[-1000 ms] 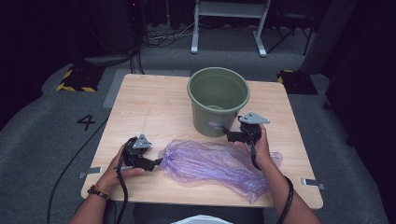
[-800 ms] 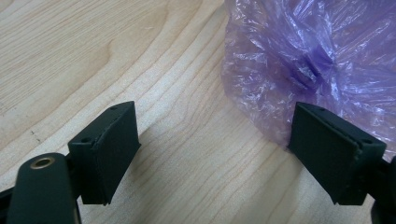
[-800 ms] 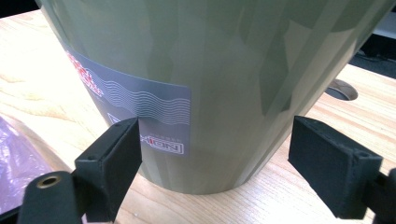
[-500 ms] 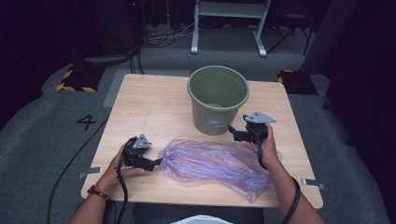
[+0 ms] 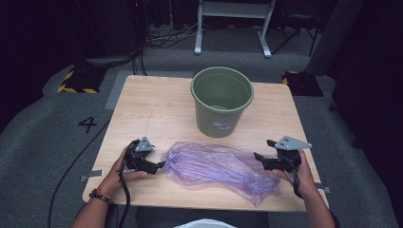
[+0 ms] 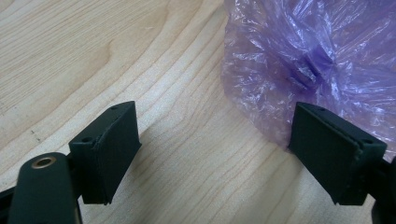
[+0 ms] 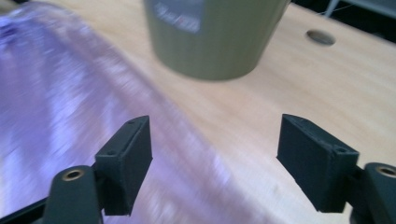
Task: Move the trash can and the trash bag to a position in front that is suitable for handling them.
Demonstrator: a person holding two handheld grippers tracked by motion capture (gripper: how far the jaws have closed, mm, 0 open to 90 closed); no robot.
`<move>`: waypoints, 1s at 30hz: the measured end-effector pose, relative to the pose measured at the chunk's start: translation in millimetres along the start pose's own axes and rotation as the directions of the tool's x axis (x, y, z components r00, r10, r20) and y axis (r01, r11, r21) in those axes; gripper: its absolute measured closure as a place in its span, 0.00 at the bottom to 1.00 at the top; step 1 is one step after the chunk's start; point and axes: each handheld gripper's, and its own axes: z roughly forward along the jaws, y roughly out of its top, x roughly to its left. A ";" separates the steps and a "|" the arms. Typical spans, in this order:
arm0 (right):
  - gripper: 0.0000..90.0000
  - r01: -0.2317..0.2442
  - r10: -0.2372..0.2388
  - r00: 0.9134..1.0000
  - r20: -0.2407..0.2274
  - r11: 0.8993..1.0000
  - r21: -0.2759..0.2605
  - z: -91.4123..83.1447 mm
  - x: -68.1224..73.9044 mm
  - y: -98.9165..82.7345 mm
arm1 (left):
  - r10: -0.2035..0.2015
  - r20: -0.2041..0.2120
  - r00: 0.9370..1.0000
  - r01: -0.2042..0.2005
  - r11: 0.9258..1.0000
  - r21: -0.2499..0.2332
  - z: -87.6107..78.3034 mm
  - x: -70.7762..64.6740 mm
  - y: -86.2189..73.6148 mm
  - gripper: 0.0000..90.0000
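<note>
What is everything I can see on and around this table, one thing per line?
Bag: one, see-through purple plastic, crumpled, lying along the table's near edge.
Bucket: one, green, upright behind the bag.
Table: one, light wood.
Floor: grey carpet, marked with a 4.
Left tongs: one pair, black, open, at the bag's left end.
Right tongs: one pair, black, open, just been closing a little, nothing between them, at the bag's right end.
Hands: two, one holding each pair.

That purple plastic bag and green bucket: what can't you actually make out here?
- Purple bag: contents, if any, veiled by crinkled film in the high view; smeared by motion blur in the right gripper view.
- Green bucket: label too small in the high view; top cut off in the right gripper view.
</note>
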 end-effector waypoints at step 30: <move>0.72 0.036 -0.015 0.985 -0.171 0.992 0.124 1.3 19.4 -74.3 | -0.009 -0.005 1.000 0.009 1.000 0.002 0.8 -3.0 0.9 0.17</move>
